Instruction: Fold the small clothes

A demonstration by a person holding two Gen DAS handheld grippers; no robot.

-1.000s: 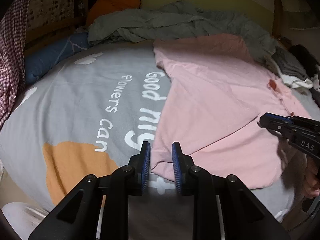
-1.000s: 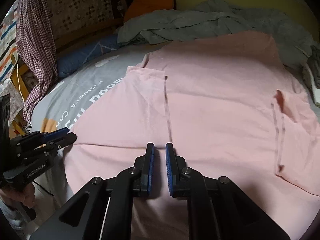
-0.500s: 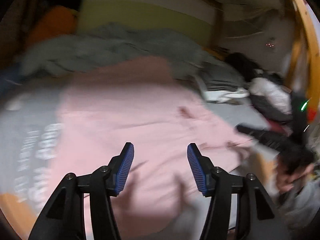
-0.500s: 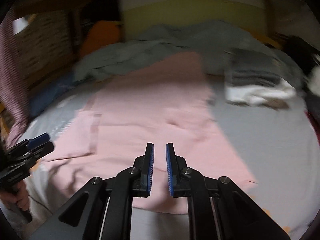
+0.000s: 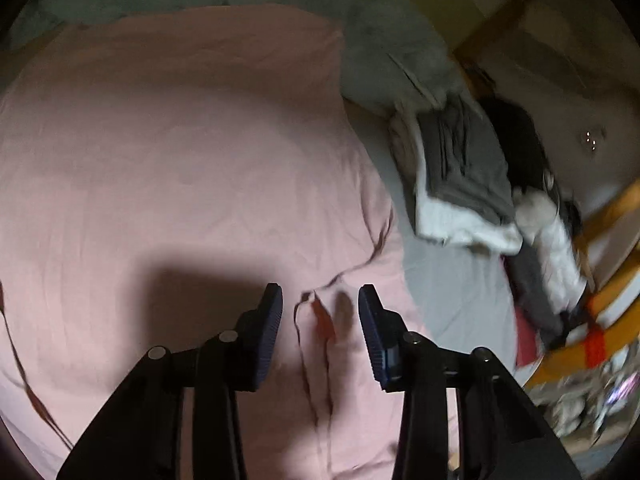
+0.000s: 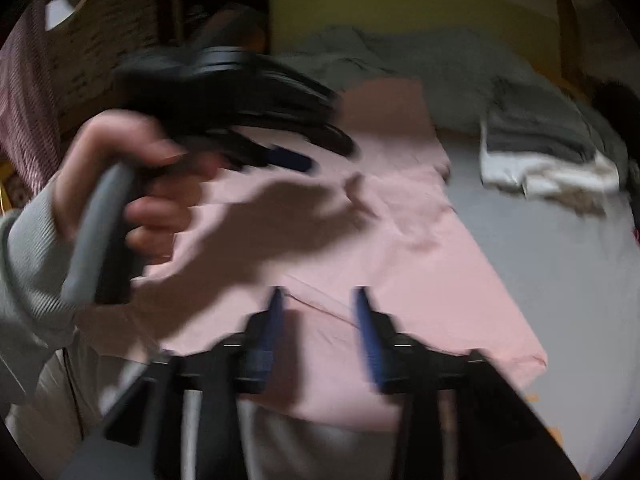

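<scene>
- A bed with a grey sheet [image 5: 452, 280] fills both views; a rumpled grey-green blanket [image 5: 384, 52] lies at its far end, toward 12 o'clock
- A pink garment [image 5: 180, 160] lies spread flat on the sheet, with a small red mark [image 5: 322, 320] near its edge
- The left gripper [image 5: 320, 312] hovers over that edge, jaws wide apart, holding nothing
- The right gripper [image 6: 318, 312], blurred, is also spread wide and empty above the pink cloth
- A pile of grey and white folded clothes [image 5: 460, 184] sits at 2 o'clock, beside the garment
- In the right wrist view, the left hand [image 6: 120, 184] grips its handle at 9 o'clock
</scene>
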